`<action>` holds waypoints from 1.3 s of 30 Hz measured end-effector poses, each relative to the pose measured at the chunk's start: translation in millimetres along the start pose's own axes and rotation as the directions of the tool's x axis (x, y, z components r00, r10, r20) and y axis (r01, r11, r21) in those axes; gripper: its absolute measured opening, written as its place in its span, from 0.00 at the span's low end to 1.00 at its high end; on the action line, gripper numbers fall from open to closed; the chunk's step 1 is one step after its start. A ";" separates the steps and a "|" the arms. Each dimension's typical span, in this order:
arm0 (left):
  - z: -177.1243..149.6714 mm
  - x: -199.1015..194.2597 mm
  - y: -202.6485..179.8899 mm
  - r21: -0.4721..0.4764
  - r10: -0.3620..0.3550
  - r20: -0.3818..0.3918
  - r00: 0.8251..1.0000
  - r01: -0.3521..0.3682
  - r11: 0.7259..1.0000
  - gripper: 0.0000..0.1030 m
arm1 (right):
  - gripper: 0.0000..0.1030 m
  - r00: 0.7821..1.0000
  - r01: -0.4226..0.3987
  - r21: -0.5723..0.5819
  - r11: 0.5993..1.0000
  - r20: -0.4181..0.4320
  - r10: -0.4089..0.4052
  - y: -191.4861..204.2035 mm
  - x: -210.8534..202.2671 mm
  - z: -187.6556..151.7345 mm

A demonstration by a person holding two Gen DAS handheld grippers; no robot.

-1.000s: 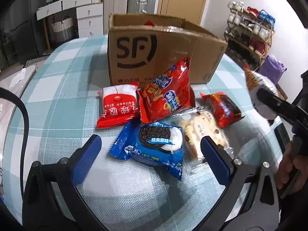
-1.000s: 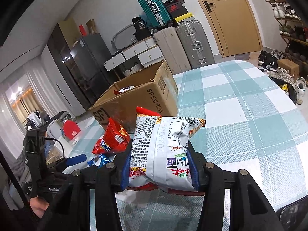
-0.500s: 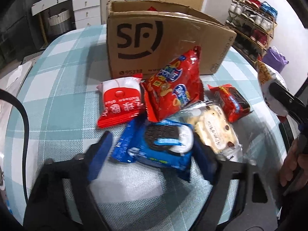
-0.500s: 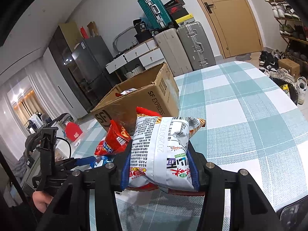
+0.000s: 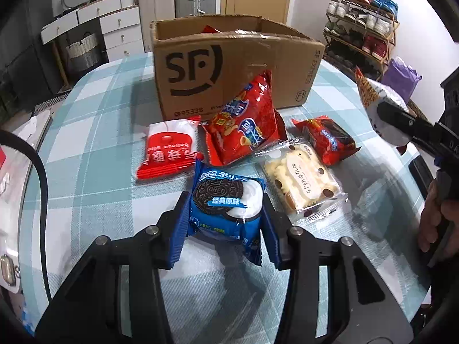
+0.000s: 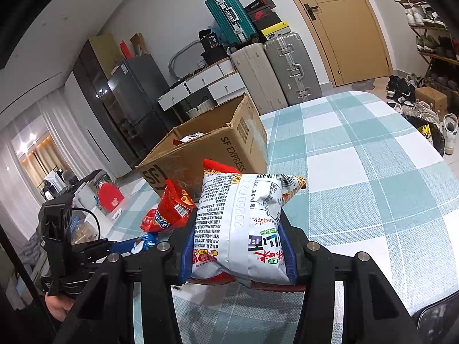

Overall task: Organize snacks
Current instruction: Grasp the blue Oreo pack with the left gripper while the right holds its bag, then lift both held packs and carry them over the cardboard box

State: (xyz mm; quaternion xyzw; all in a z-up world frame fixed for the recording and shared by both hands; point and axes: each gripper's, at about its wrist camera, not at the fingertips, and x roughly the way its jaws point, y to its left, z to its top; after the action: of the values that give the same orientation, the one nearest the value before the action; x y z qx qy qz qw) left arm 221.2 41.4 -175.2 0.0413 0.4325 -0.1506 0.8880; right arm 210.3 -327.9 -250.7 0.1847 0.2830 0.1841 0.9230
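Both grippers grip: my left gripper (image 5: 225,215) pinches the crushable Oreo pack (image 5: 226,203) mid-sides; my right gripper (image 6: 236,253) clamps the puffy chip bag (image 6: 241,226).

Left gripper (image 5: 225,215): black frame, blue ribbed fingers (image 5: 179,229) closed against both sides of blue Oreo cookie packet (image 5: 226,203). Right gripper (image 6: 238,246): blue-padded fingers clamped on white printed snack bag (image 6: 243,223), held off the table.

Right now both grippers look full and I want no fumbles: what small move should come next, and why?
Probably lift the left gripper straight up. Its blue fingers press both sides of the cookie pack, which seems to lie on the table beside other snacks. The open box stands just behind. The right gripper holds the chip bag.
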 end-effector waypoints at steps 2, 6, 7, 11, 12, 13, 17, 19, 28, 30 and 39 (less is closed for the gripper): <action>0.9 -6.7 1.2 -0.002 0.005 0.008 1.000 -0.005 1.000 0.42 | 0.48 1.000 -0.002 0.003 1.000 0.001 0.002 -0.5 0.6 0.3; 0.2 -23.0 2.4 -0.007 0.022 0.031 0.999 -0.022 1.000 0.42 | 0.48 1.000 -0.012 -0.011 1.000 0.010 0.012 2.4 -0.3 0.0; -0.2 -26.9 2.9 -0.013 0.021 0.036 0.999 -0.021 1.000 0.42 | 0.48 1.000 -0.013 -0.015 1.000 0.012 0.014 2.8 -0.8 0.1; -0.5 -44.9 4.7 -0.020 0.026 0.062 0.998 -0.025 0.999 0.42 | 0.48 0.999 -0.017 -0.023 1.000 0.031 0.017 5.1 -3.8 -0.5; 0.2 -48.9 5.3 -0.019 0.025 0.069 0.997 -0.024 1.000 0.42 | 0.48 0.999 -0.016 -0.021 1.000 0.032 0.017 4.6 -4.2 -0.3; 1.2 -54.5 5.6 -0.019 0.023 0.078 0.997 -0.022 1.000 0.42 | 0.48 0.999 -0.014 -0.018 1.000 0.033 0.015 4.0 -4.2 -0.2; 7.8 -73.3 6.8 -0.024 0.010 0.105 0.994 -0.007 1.000 0.42 | 0.48 0.999 -0.020 0.000 1.000 0.034 0.020 4.0 -7.6 0.4; 13.1 -83.0 6.1 -0.020 0.005 0.120 0.993 -0.003 1.000 0.42 | 0.48 0.999 -0.030 -0.003 1.000 0.040 0.030 7.8 -12.7 2.7; 49.0 -131.2 15.1 -0.059 -0.028 0.156 0.987 0.037 0.998 0.42 | 0.48 0.988 -0.085 -0.113 0.990 0.120 0.099 59.0 -62.9 47.5; 59.7 -145.4 15.0 -0.055 -0.027 0.173 0.985 0.037 0.998 0.42 | 0.48 0.984 -0.099 -0.135 0.986 0.135 0.117 72.2 -75.0 64.5; 118.0 -193.6 3.4 -0.045 -0.068 0.203 0.977 0.079 0.996 0.42 | 0.48 0.980 -0.097 -0.212 0.972 0.153 0.131 123.2 -107.9 129.3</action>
State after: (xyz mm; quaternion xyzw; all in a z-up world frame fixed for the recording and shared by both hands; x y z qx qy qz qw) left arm 199.1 65.5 49.2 -0.0139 0.3455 -0.1753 0.9218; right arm 174.4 -299.9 -47.1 0.1198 0.1737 0.2488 0.9453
